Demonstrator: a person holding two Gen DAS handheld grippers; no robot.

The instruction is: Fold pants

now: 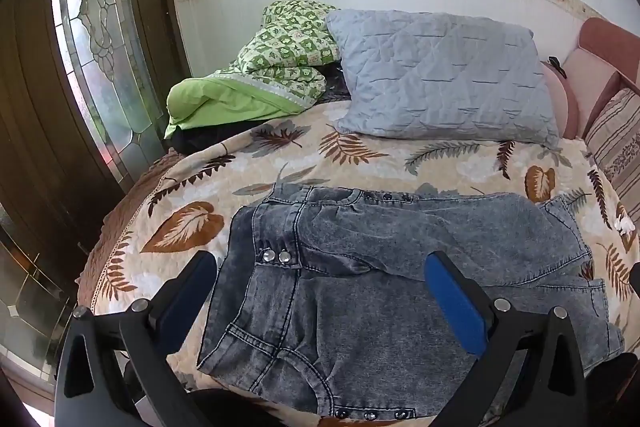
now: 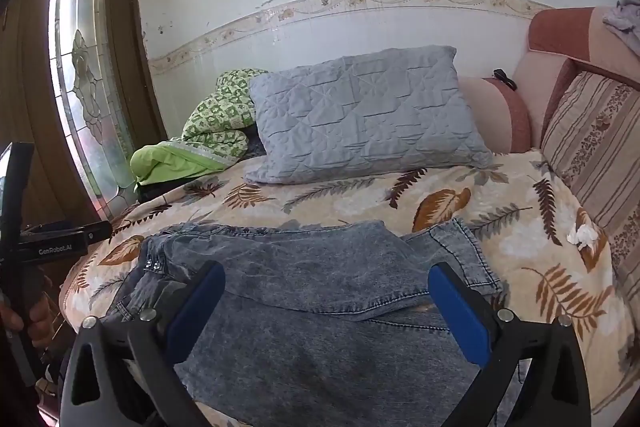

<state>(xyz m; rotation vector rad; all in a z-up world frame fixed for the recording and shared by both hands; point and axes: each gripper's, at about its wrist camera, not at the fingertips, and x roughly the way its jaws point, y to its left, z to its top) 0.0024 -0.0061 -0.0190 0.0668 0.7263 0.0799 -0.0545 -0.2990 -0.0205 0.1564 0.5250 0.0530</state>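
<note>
Grey acid-washed denim pants [image 1: 380, 267] lie crumpled on a leaf-patterned bedspread [image 1: 192, 187], waistband with metal snaps to the left, one leg folded across the top. My left gripper [image 1: 320, 267] hovers above the waist area, jaws wide apart with nothing between the blue pads [image 1: 456, 303]. In the right wrist view the same pants [image 2: 320, 291] spread below my right gripper [image 2: 326, 279], which is also open and empty, over the leg part. A leg hem [image 2: 464, 251] points toward the right. The left gripper's body and the hand holding it [image 2: 36, 315] show at the left edge.
A grey quilted pillow [image 2: 360, 115] and a green patterned blanket [image 2: 208, 131] lie at the back of the bed. A striped cushion [image 2: 600, 155] and pink sofa back [image 2: 560, 43] bound the right side. A wooden door with leaded glass [image 1: 100, 47] stands left.
</note>
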